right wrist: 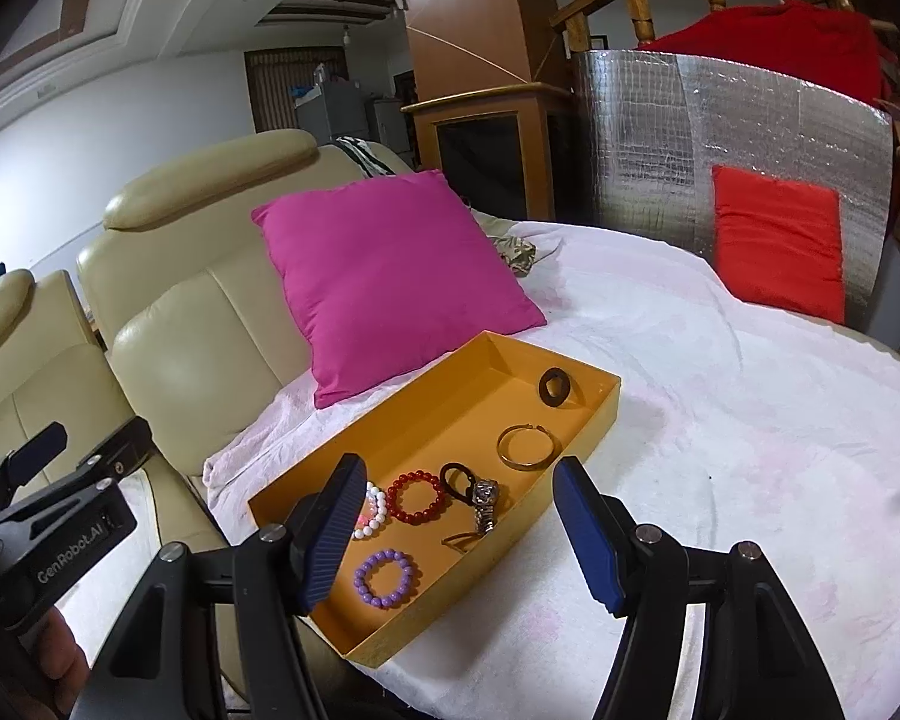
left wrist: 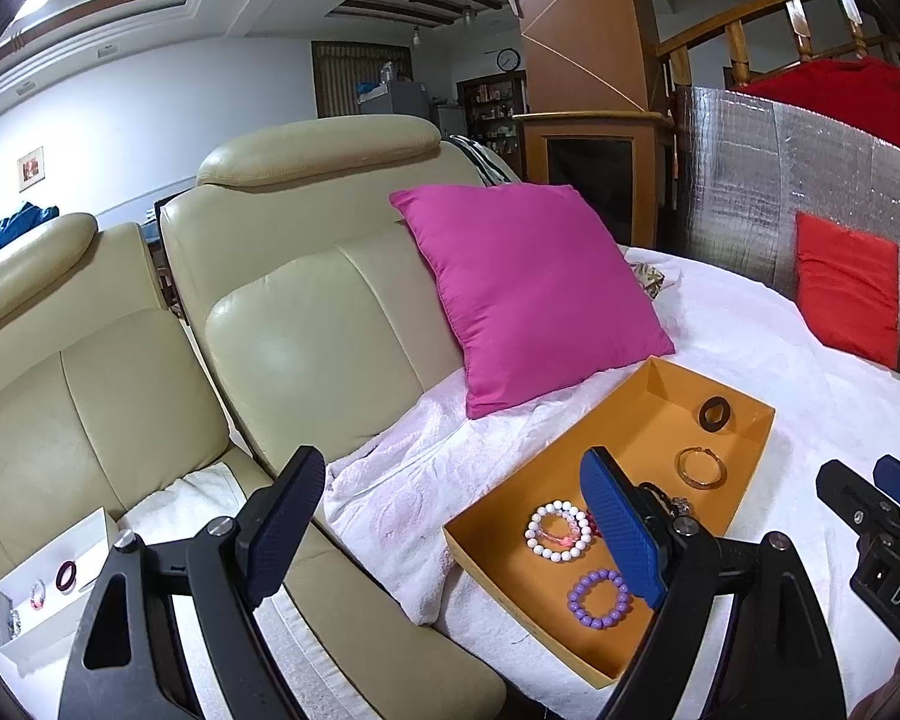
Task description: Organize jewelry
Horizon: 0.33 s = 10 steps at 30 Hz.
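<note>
bracelets of loose beads, such as the purple bead bracelet (right wrist: 385, 578) lying in the orange tray (right wrist: 594, 432), are judged light and floppy, best pinched across the strand, while the right gripper (right wrist: 459, 531) and left gripper (left wrist: 450, 531) are held spread and empty.

"GenRobot.AI" on left gripper (right wrist: 60, 468)

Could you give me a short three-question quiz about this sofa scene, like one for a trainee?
1. True or false: the purple bead bracelet lies inside the orange tray.
2. Which cushion leans on the silver panel: A pink, B red, C white?
3. Fill in: the small white box sits on the cream ____.

Key: 1 true. 2 B, the red cushion; the pink cushion rests against the sofa. 3 sofa.
</note>
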### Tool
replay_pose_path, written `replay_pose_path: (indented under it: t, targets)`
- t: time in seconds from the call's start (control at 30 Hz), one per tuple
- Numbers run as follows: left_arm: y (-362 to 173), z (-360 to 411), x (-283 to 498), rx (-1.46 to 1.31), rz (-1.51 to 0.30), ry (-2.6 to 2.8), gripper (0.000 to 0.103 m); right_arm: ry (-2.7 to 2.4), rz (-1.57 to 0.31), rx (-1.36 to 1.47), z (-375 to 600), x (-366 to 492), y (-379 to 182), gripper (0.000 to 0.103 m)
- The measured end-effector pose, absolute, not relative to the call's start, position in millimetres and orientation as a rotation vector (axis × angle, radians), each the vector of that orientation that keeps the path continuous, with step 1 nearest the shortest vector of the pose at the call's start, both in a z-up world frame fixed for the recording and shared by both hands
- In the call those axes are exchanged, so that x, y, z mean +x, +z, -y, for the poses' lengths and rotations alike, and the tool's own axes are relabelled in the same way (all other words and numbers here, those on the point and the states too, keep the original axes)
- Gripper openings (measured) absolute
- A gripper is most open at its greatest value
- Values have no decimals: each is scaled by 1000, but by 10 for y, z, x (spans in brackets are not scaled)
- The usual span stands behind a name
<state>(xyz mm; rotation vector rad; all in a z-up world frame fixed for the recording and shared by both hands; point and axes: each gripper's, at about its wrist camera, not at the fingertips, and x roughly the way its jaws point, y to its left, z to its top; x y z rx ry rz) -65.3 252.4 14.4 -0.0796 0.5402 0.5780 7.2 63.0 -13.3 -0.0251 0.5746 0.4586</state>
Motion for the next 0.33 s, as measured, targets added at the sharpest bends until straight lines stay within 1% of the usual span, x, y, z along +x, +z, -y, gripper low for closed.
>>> replay_pose_path:
  t: [0.17,0.33]
  targets:
    - [151,-2371,-560,-54,-542,571,87,441,-580,10,-403,161,-155,68]
    - [160,-1912,-214,-1,-543,409,87,334,-569,47,201,322,-231,69]
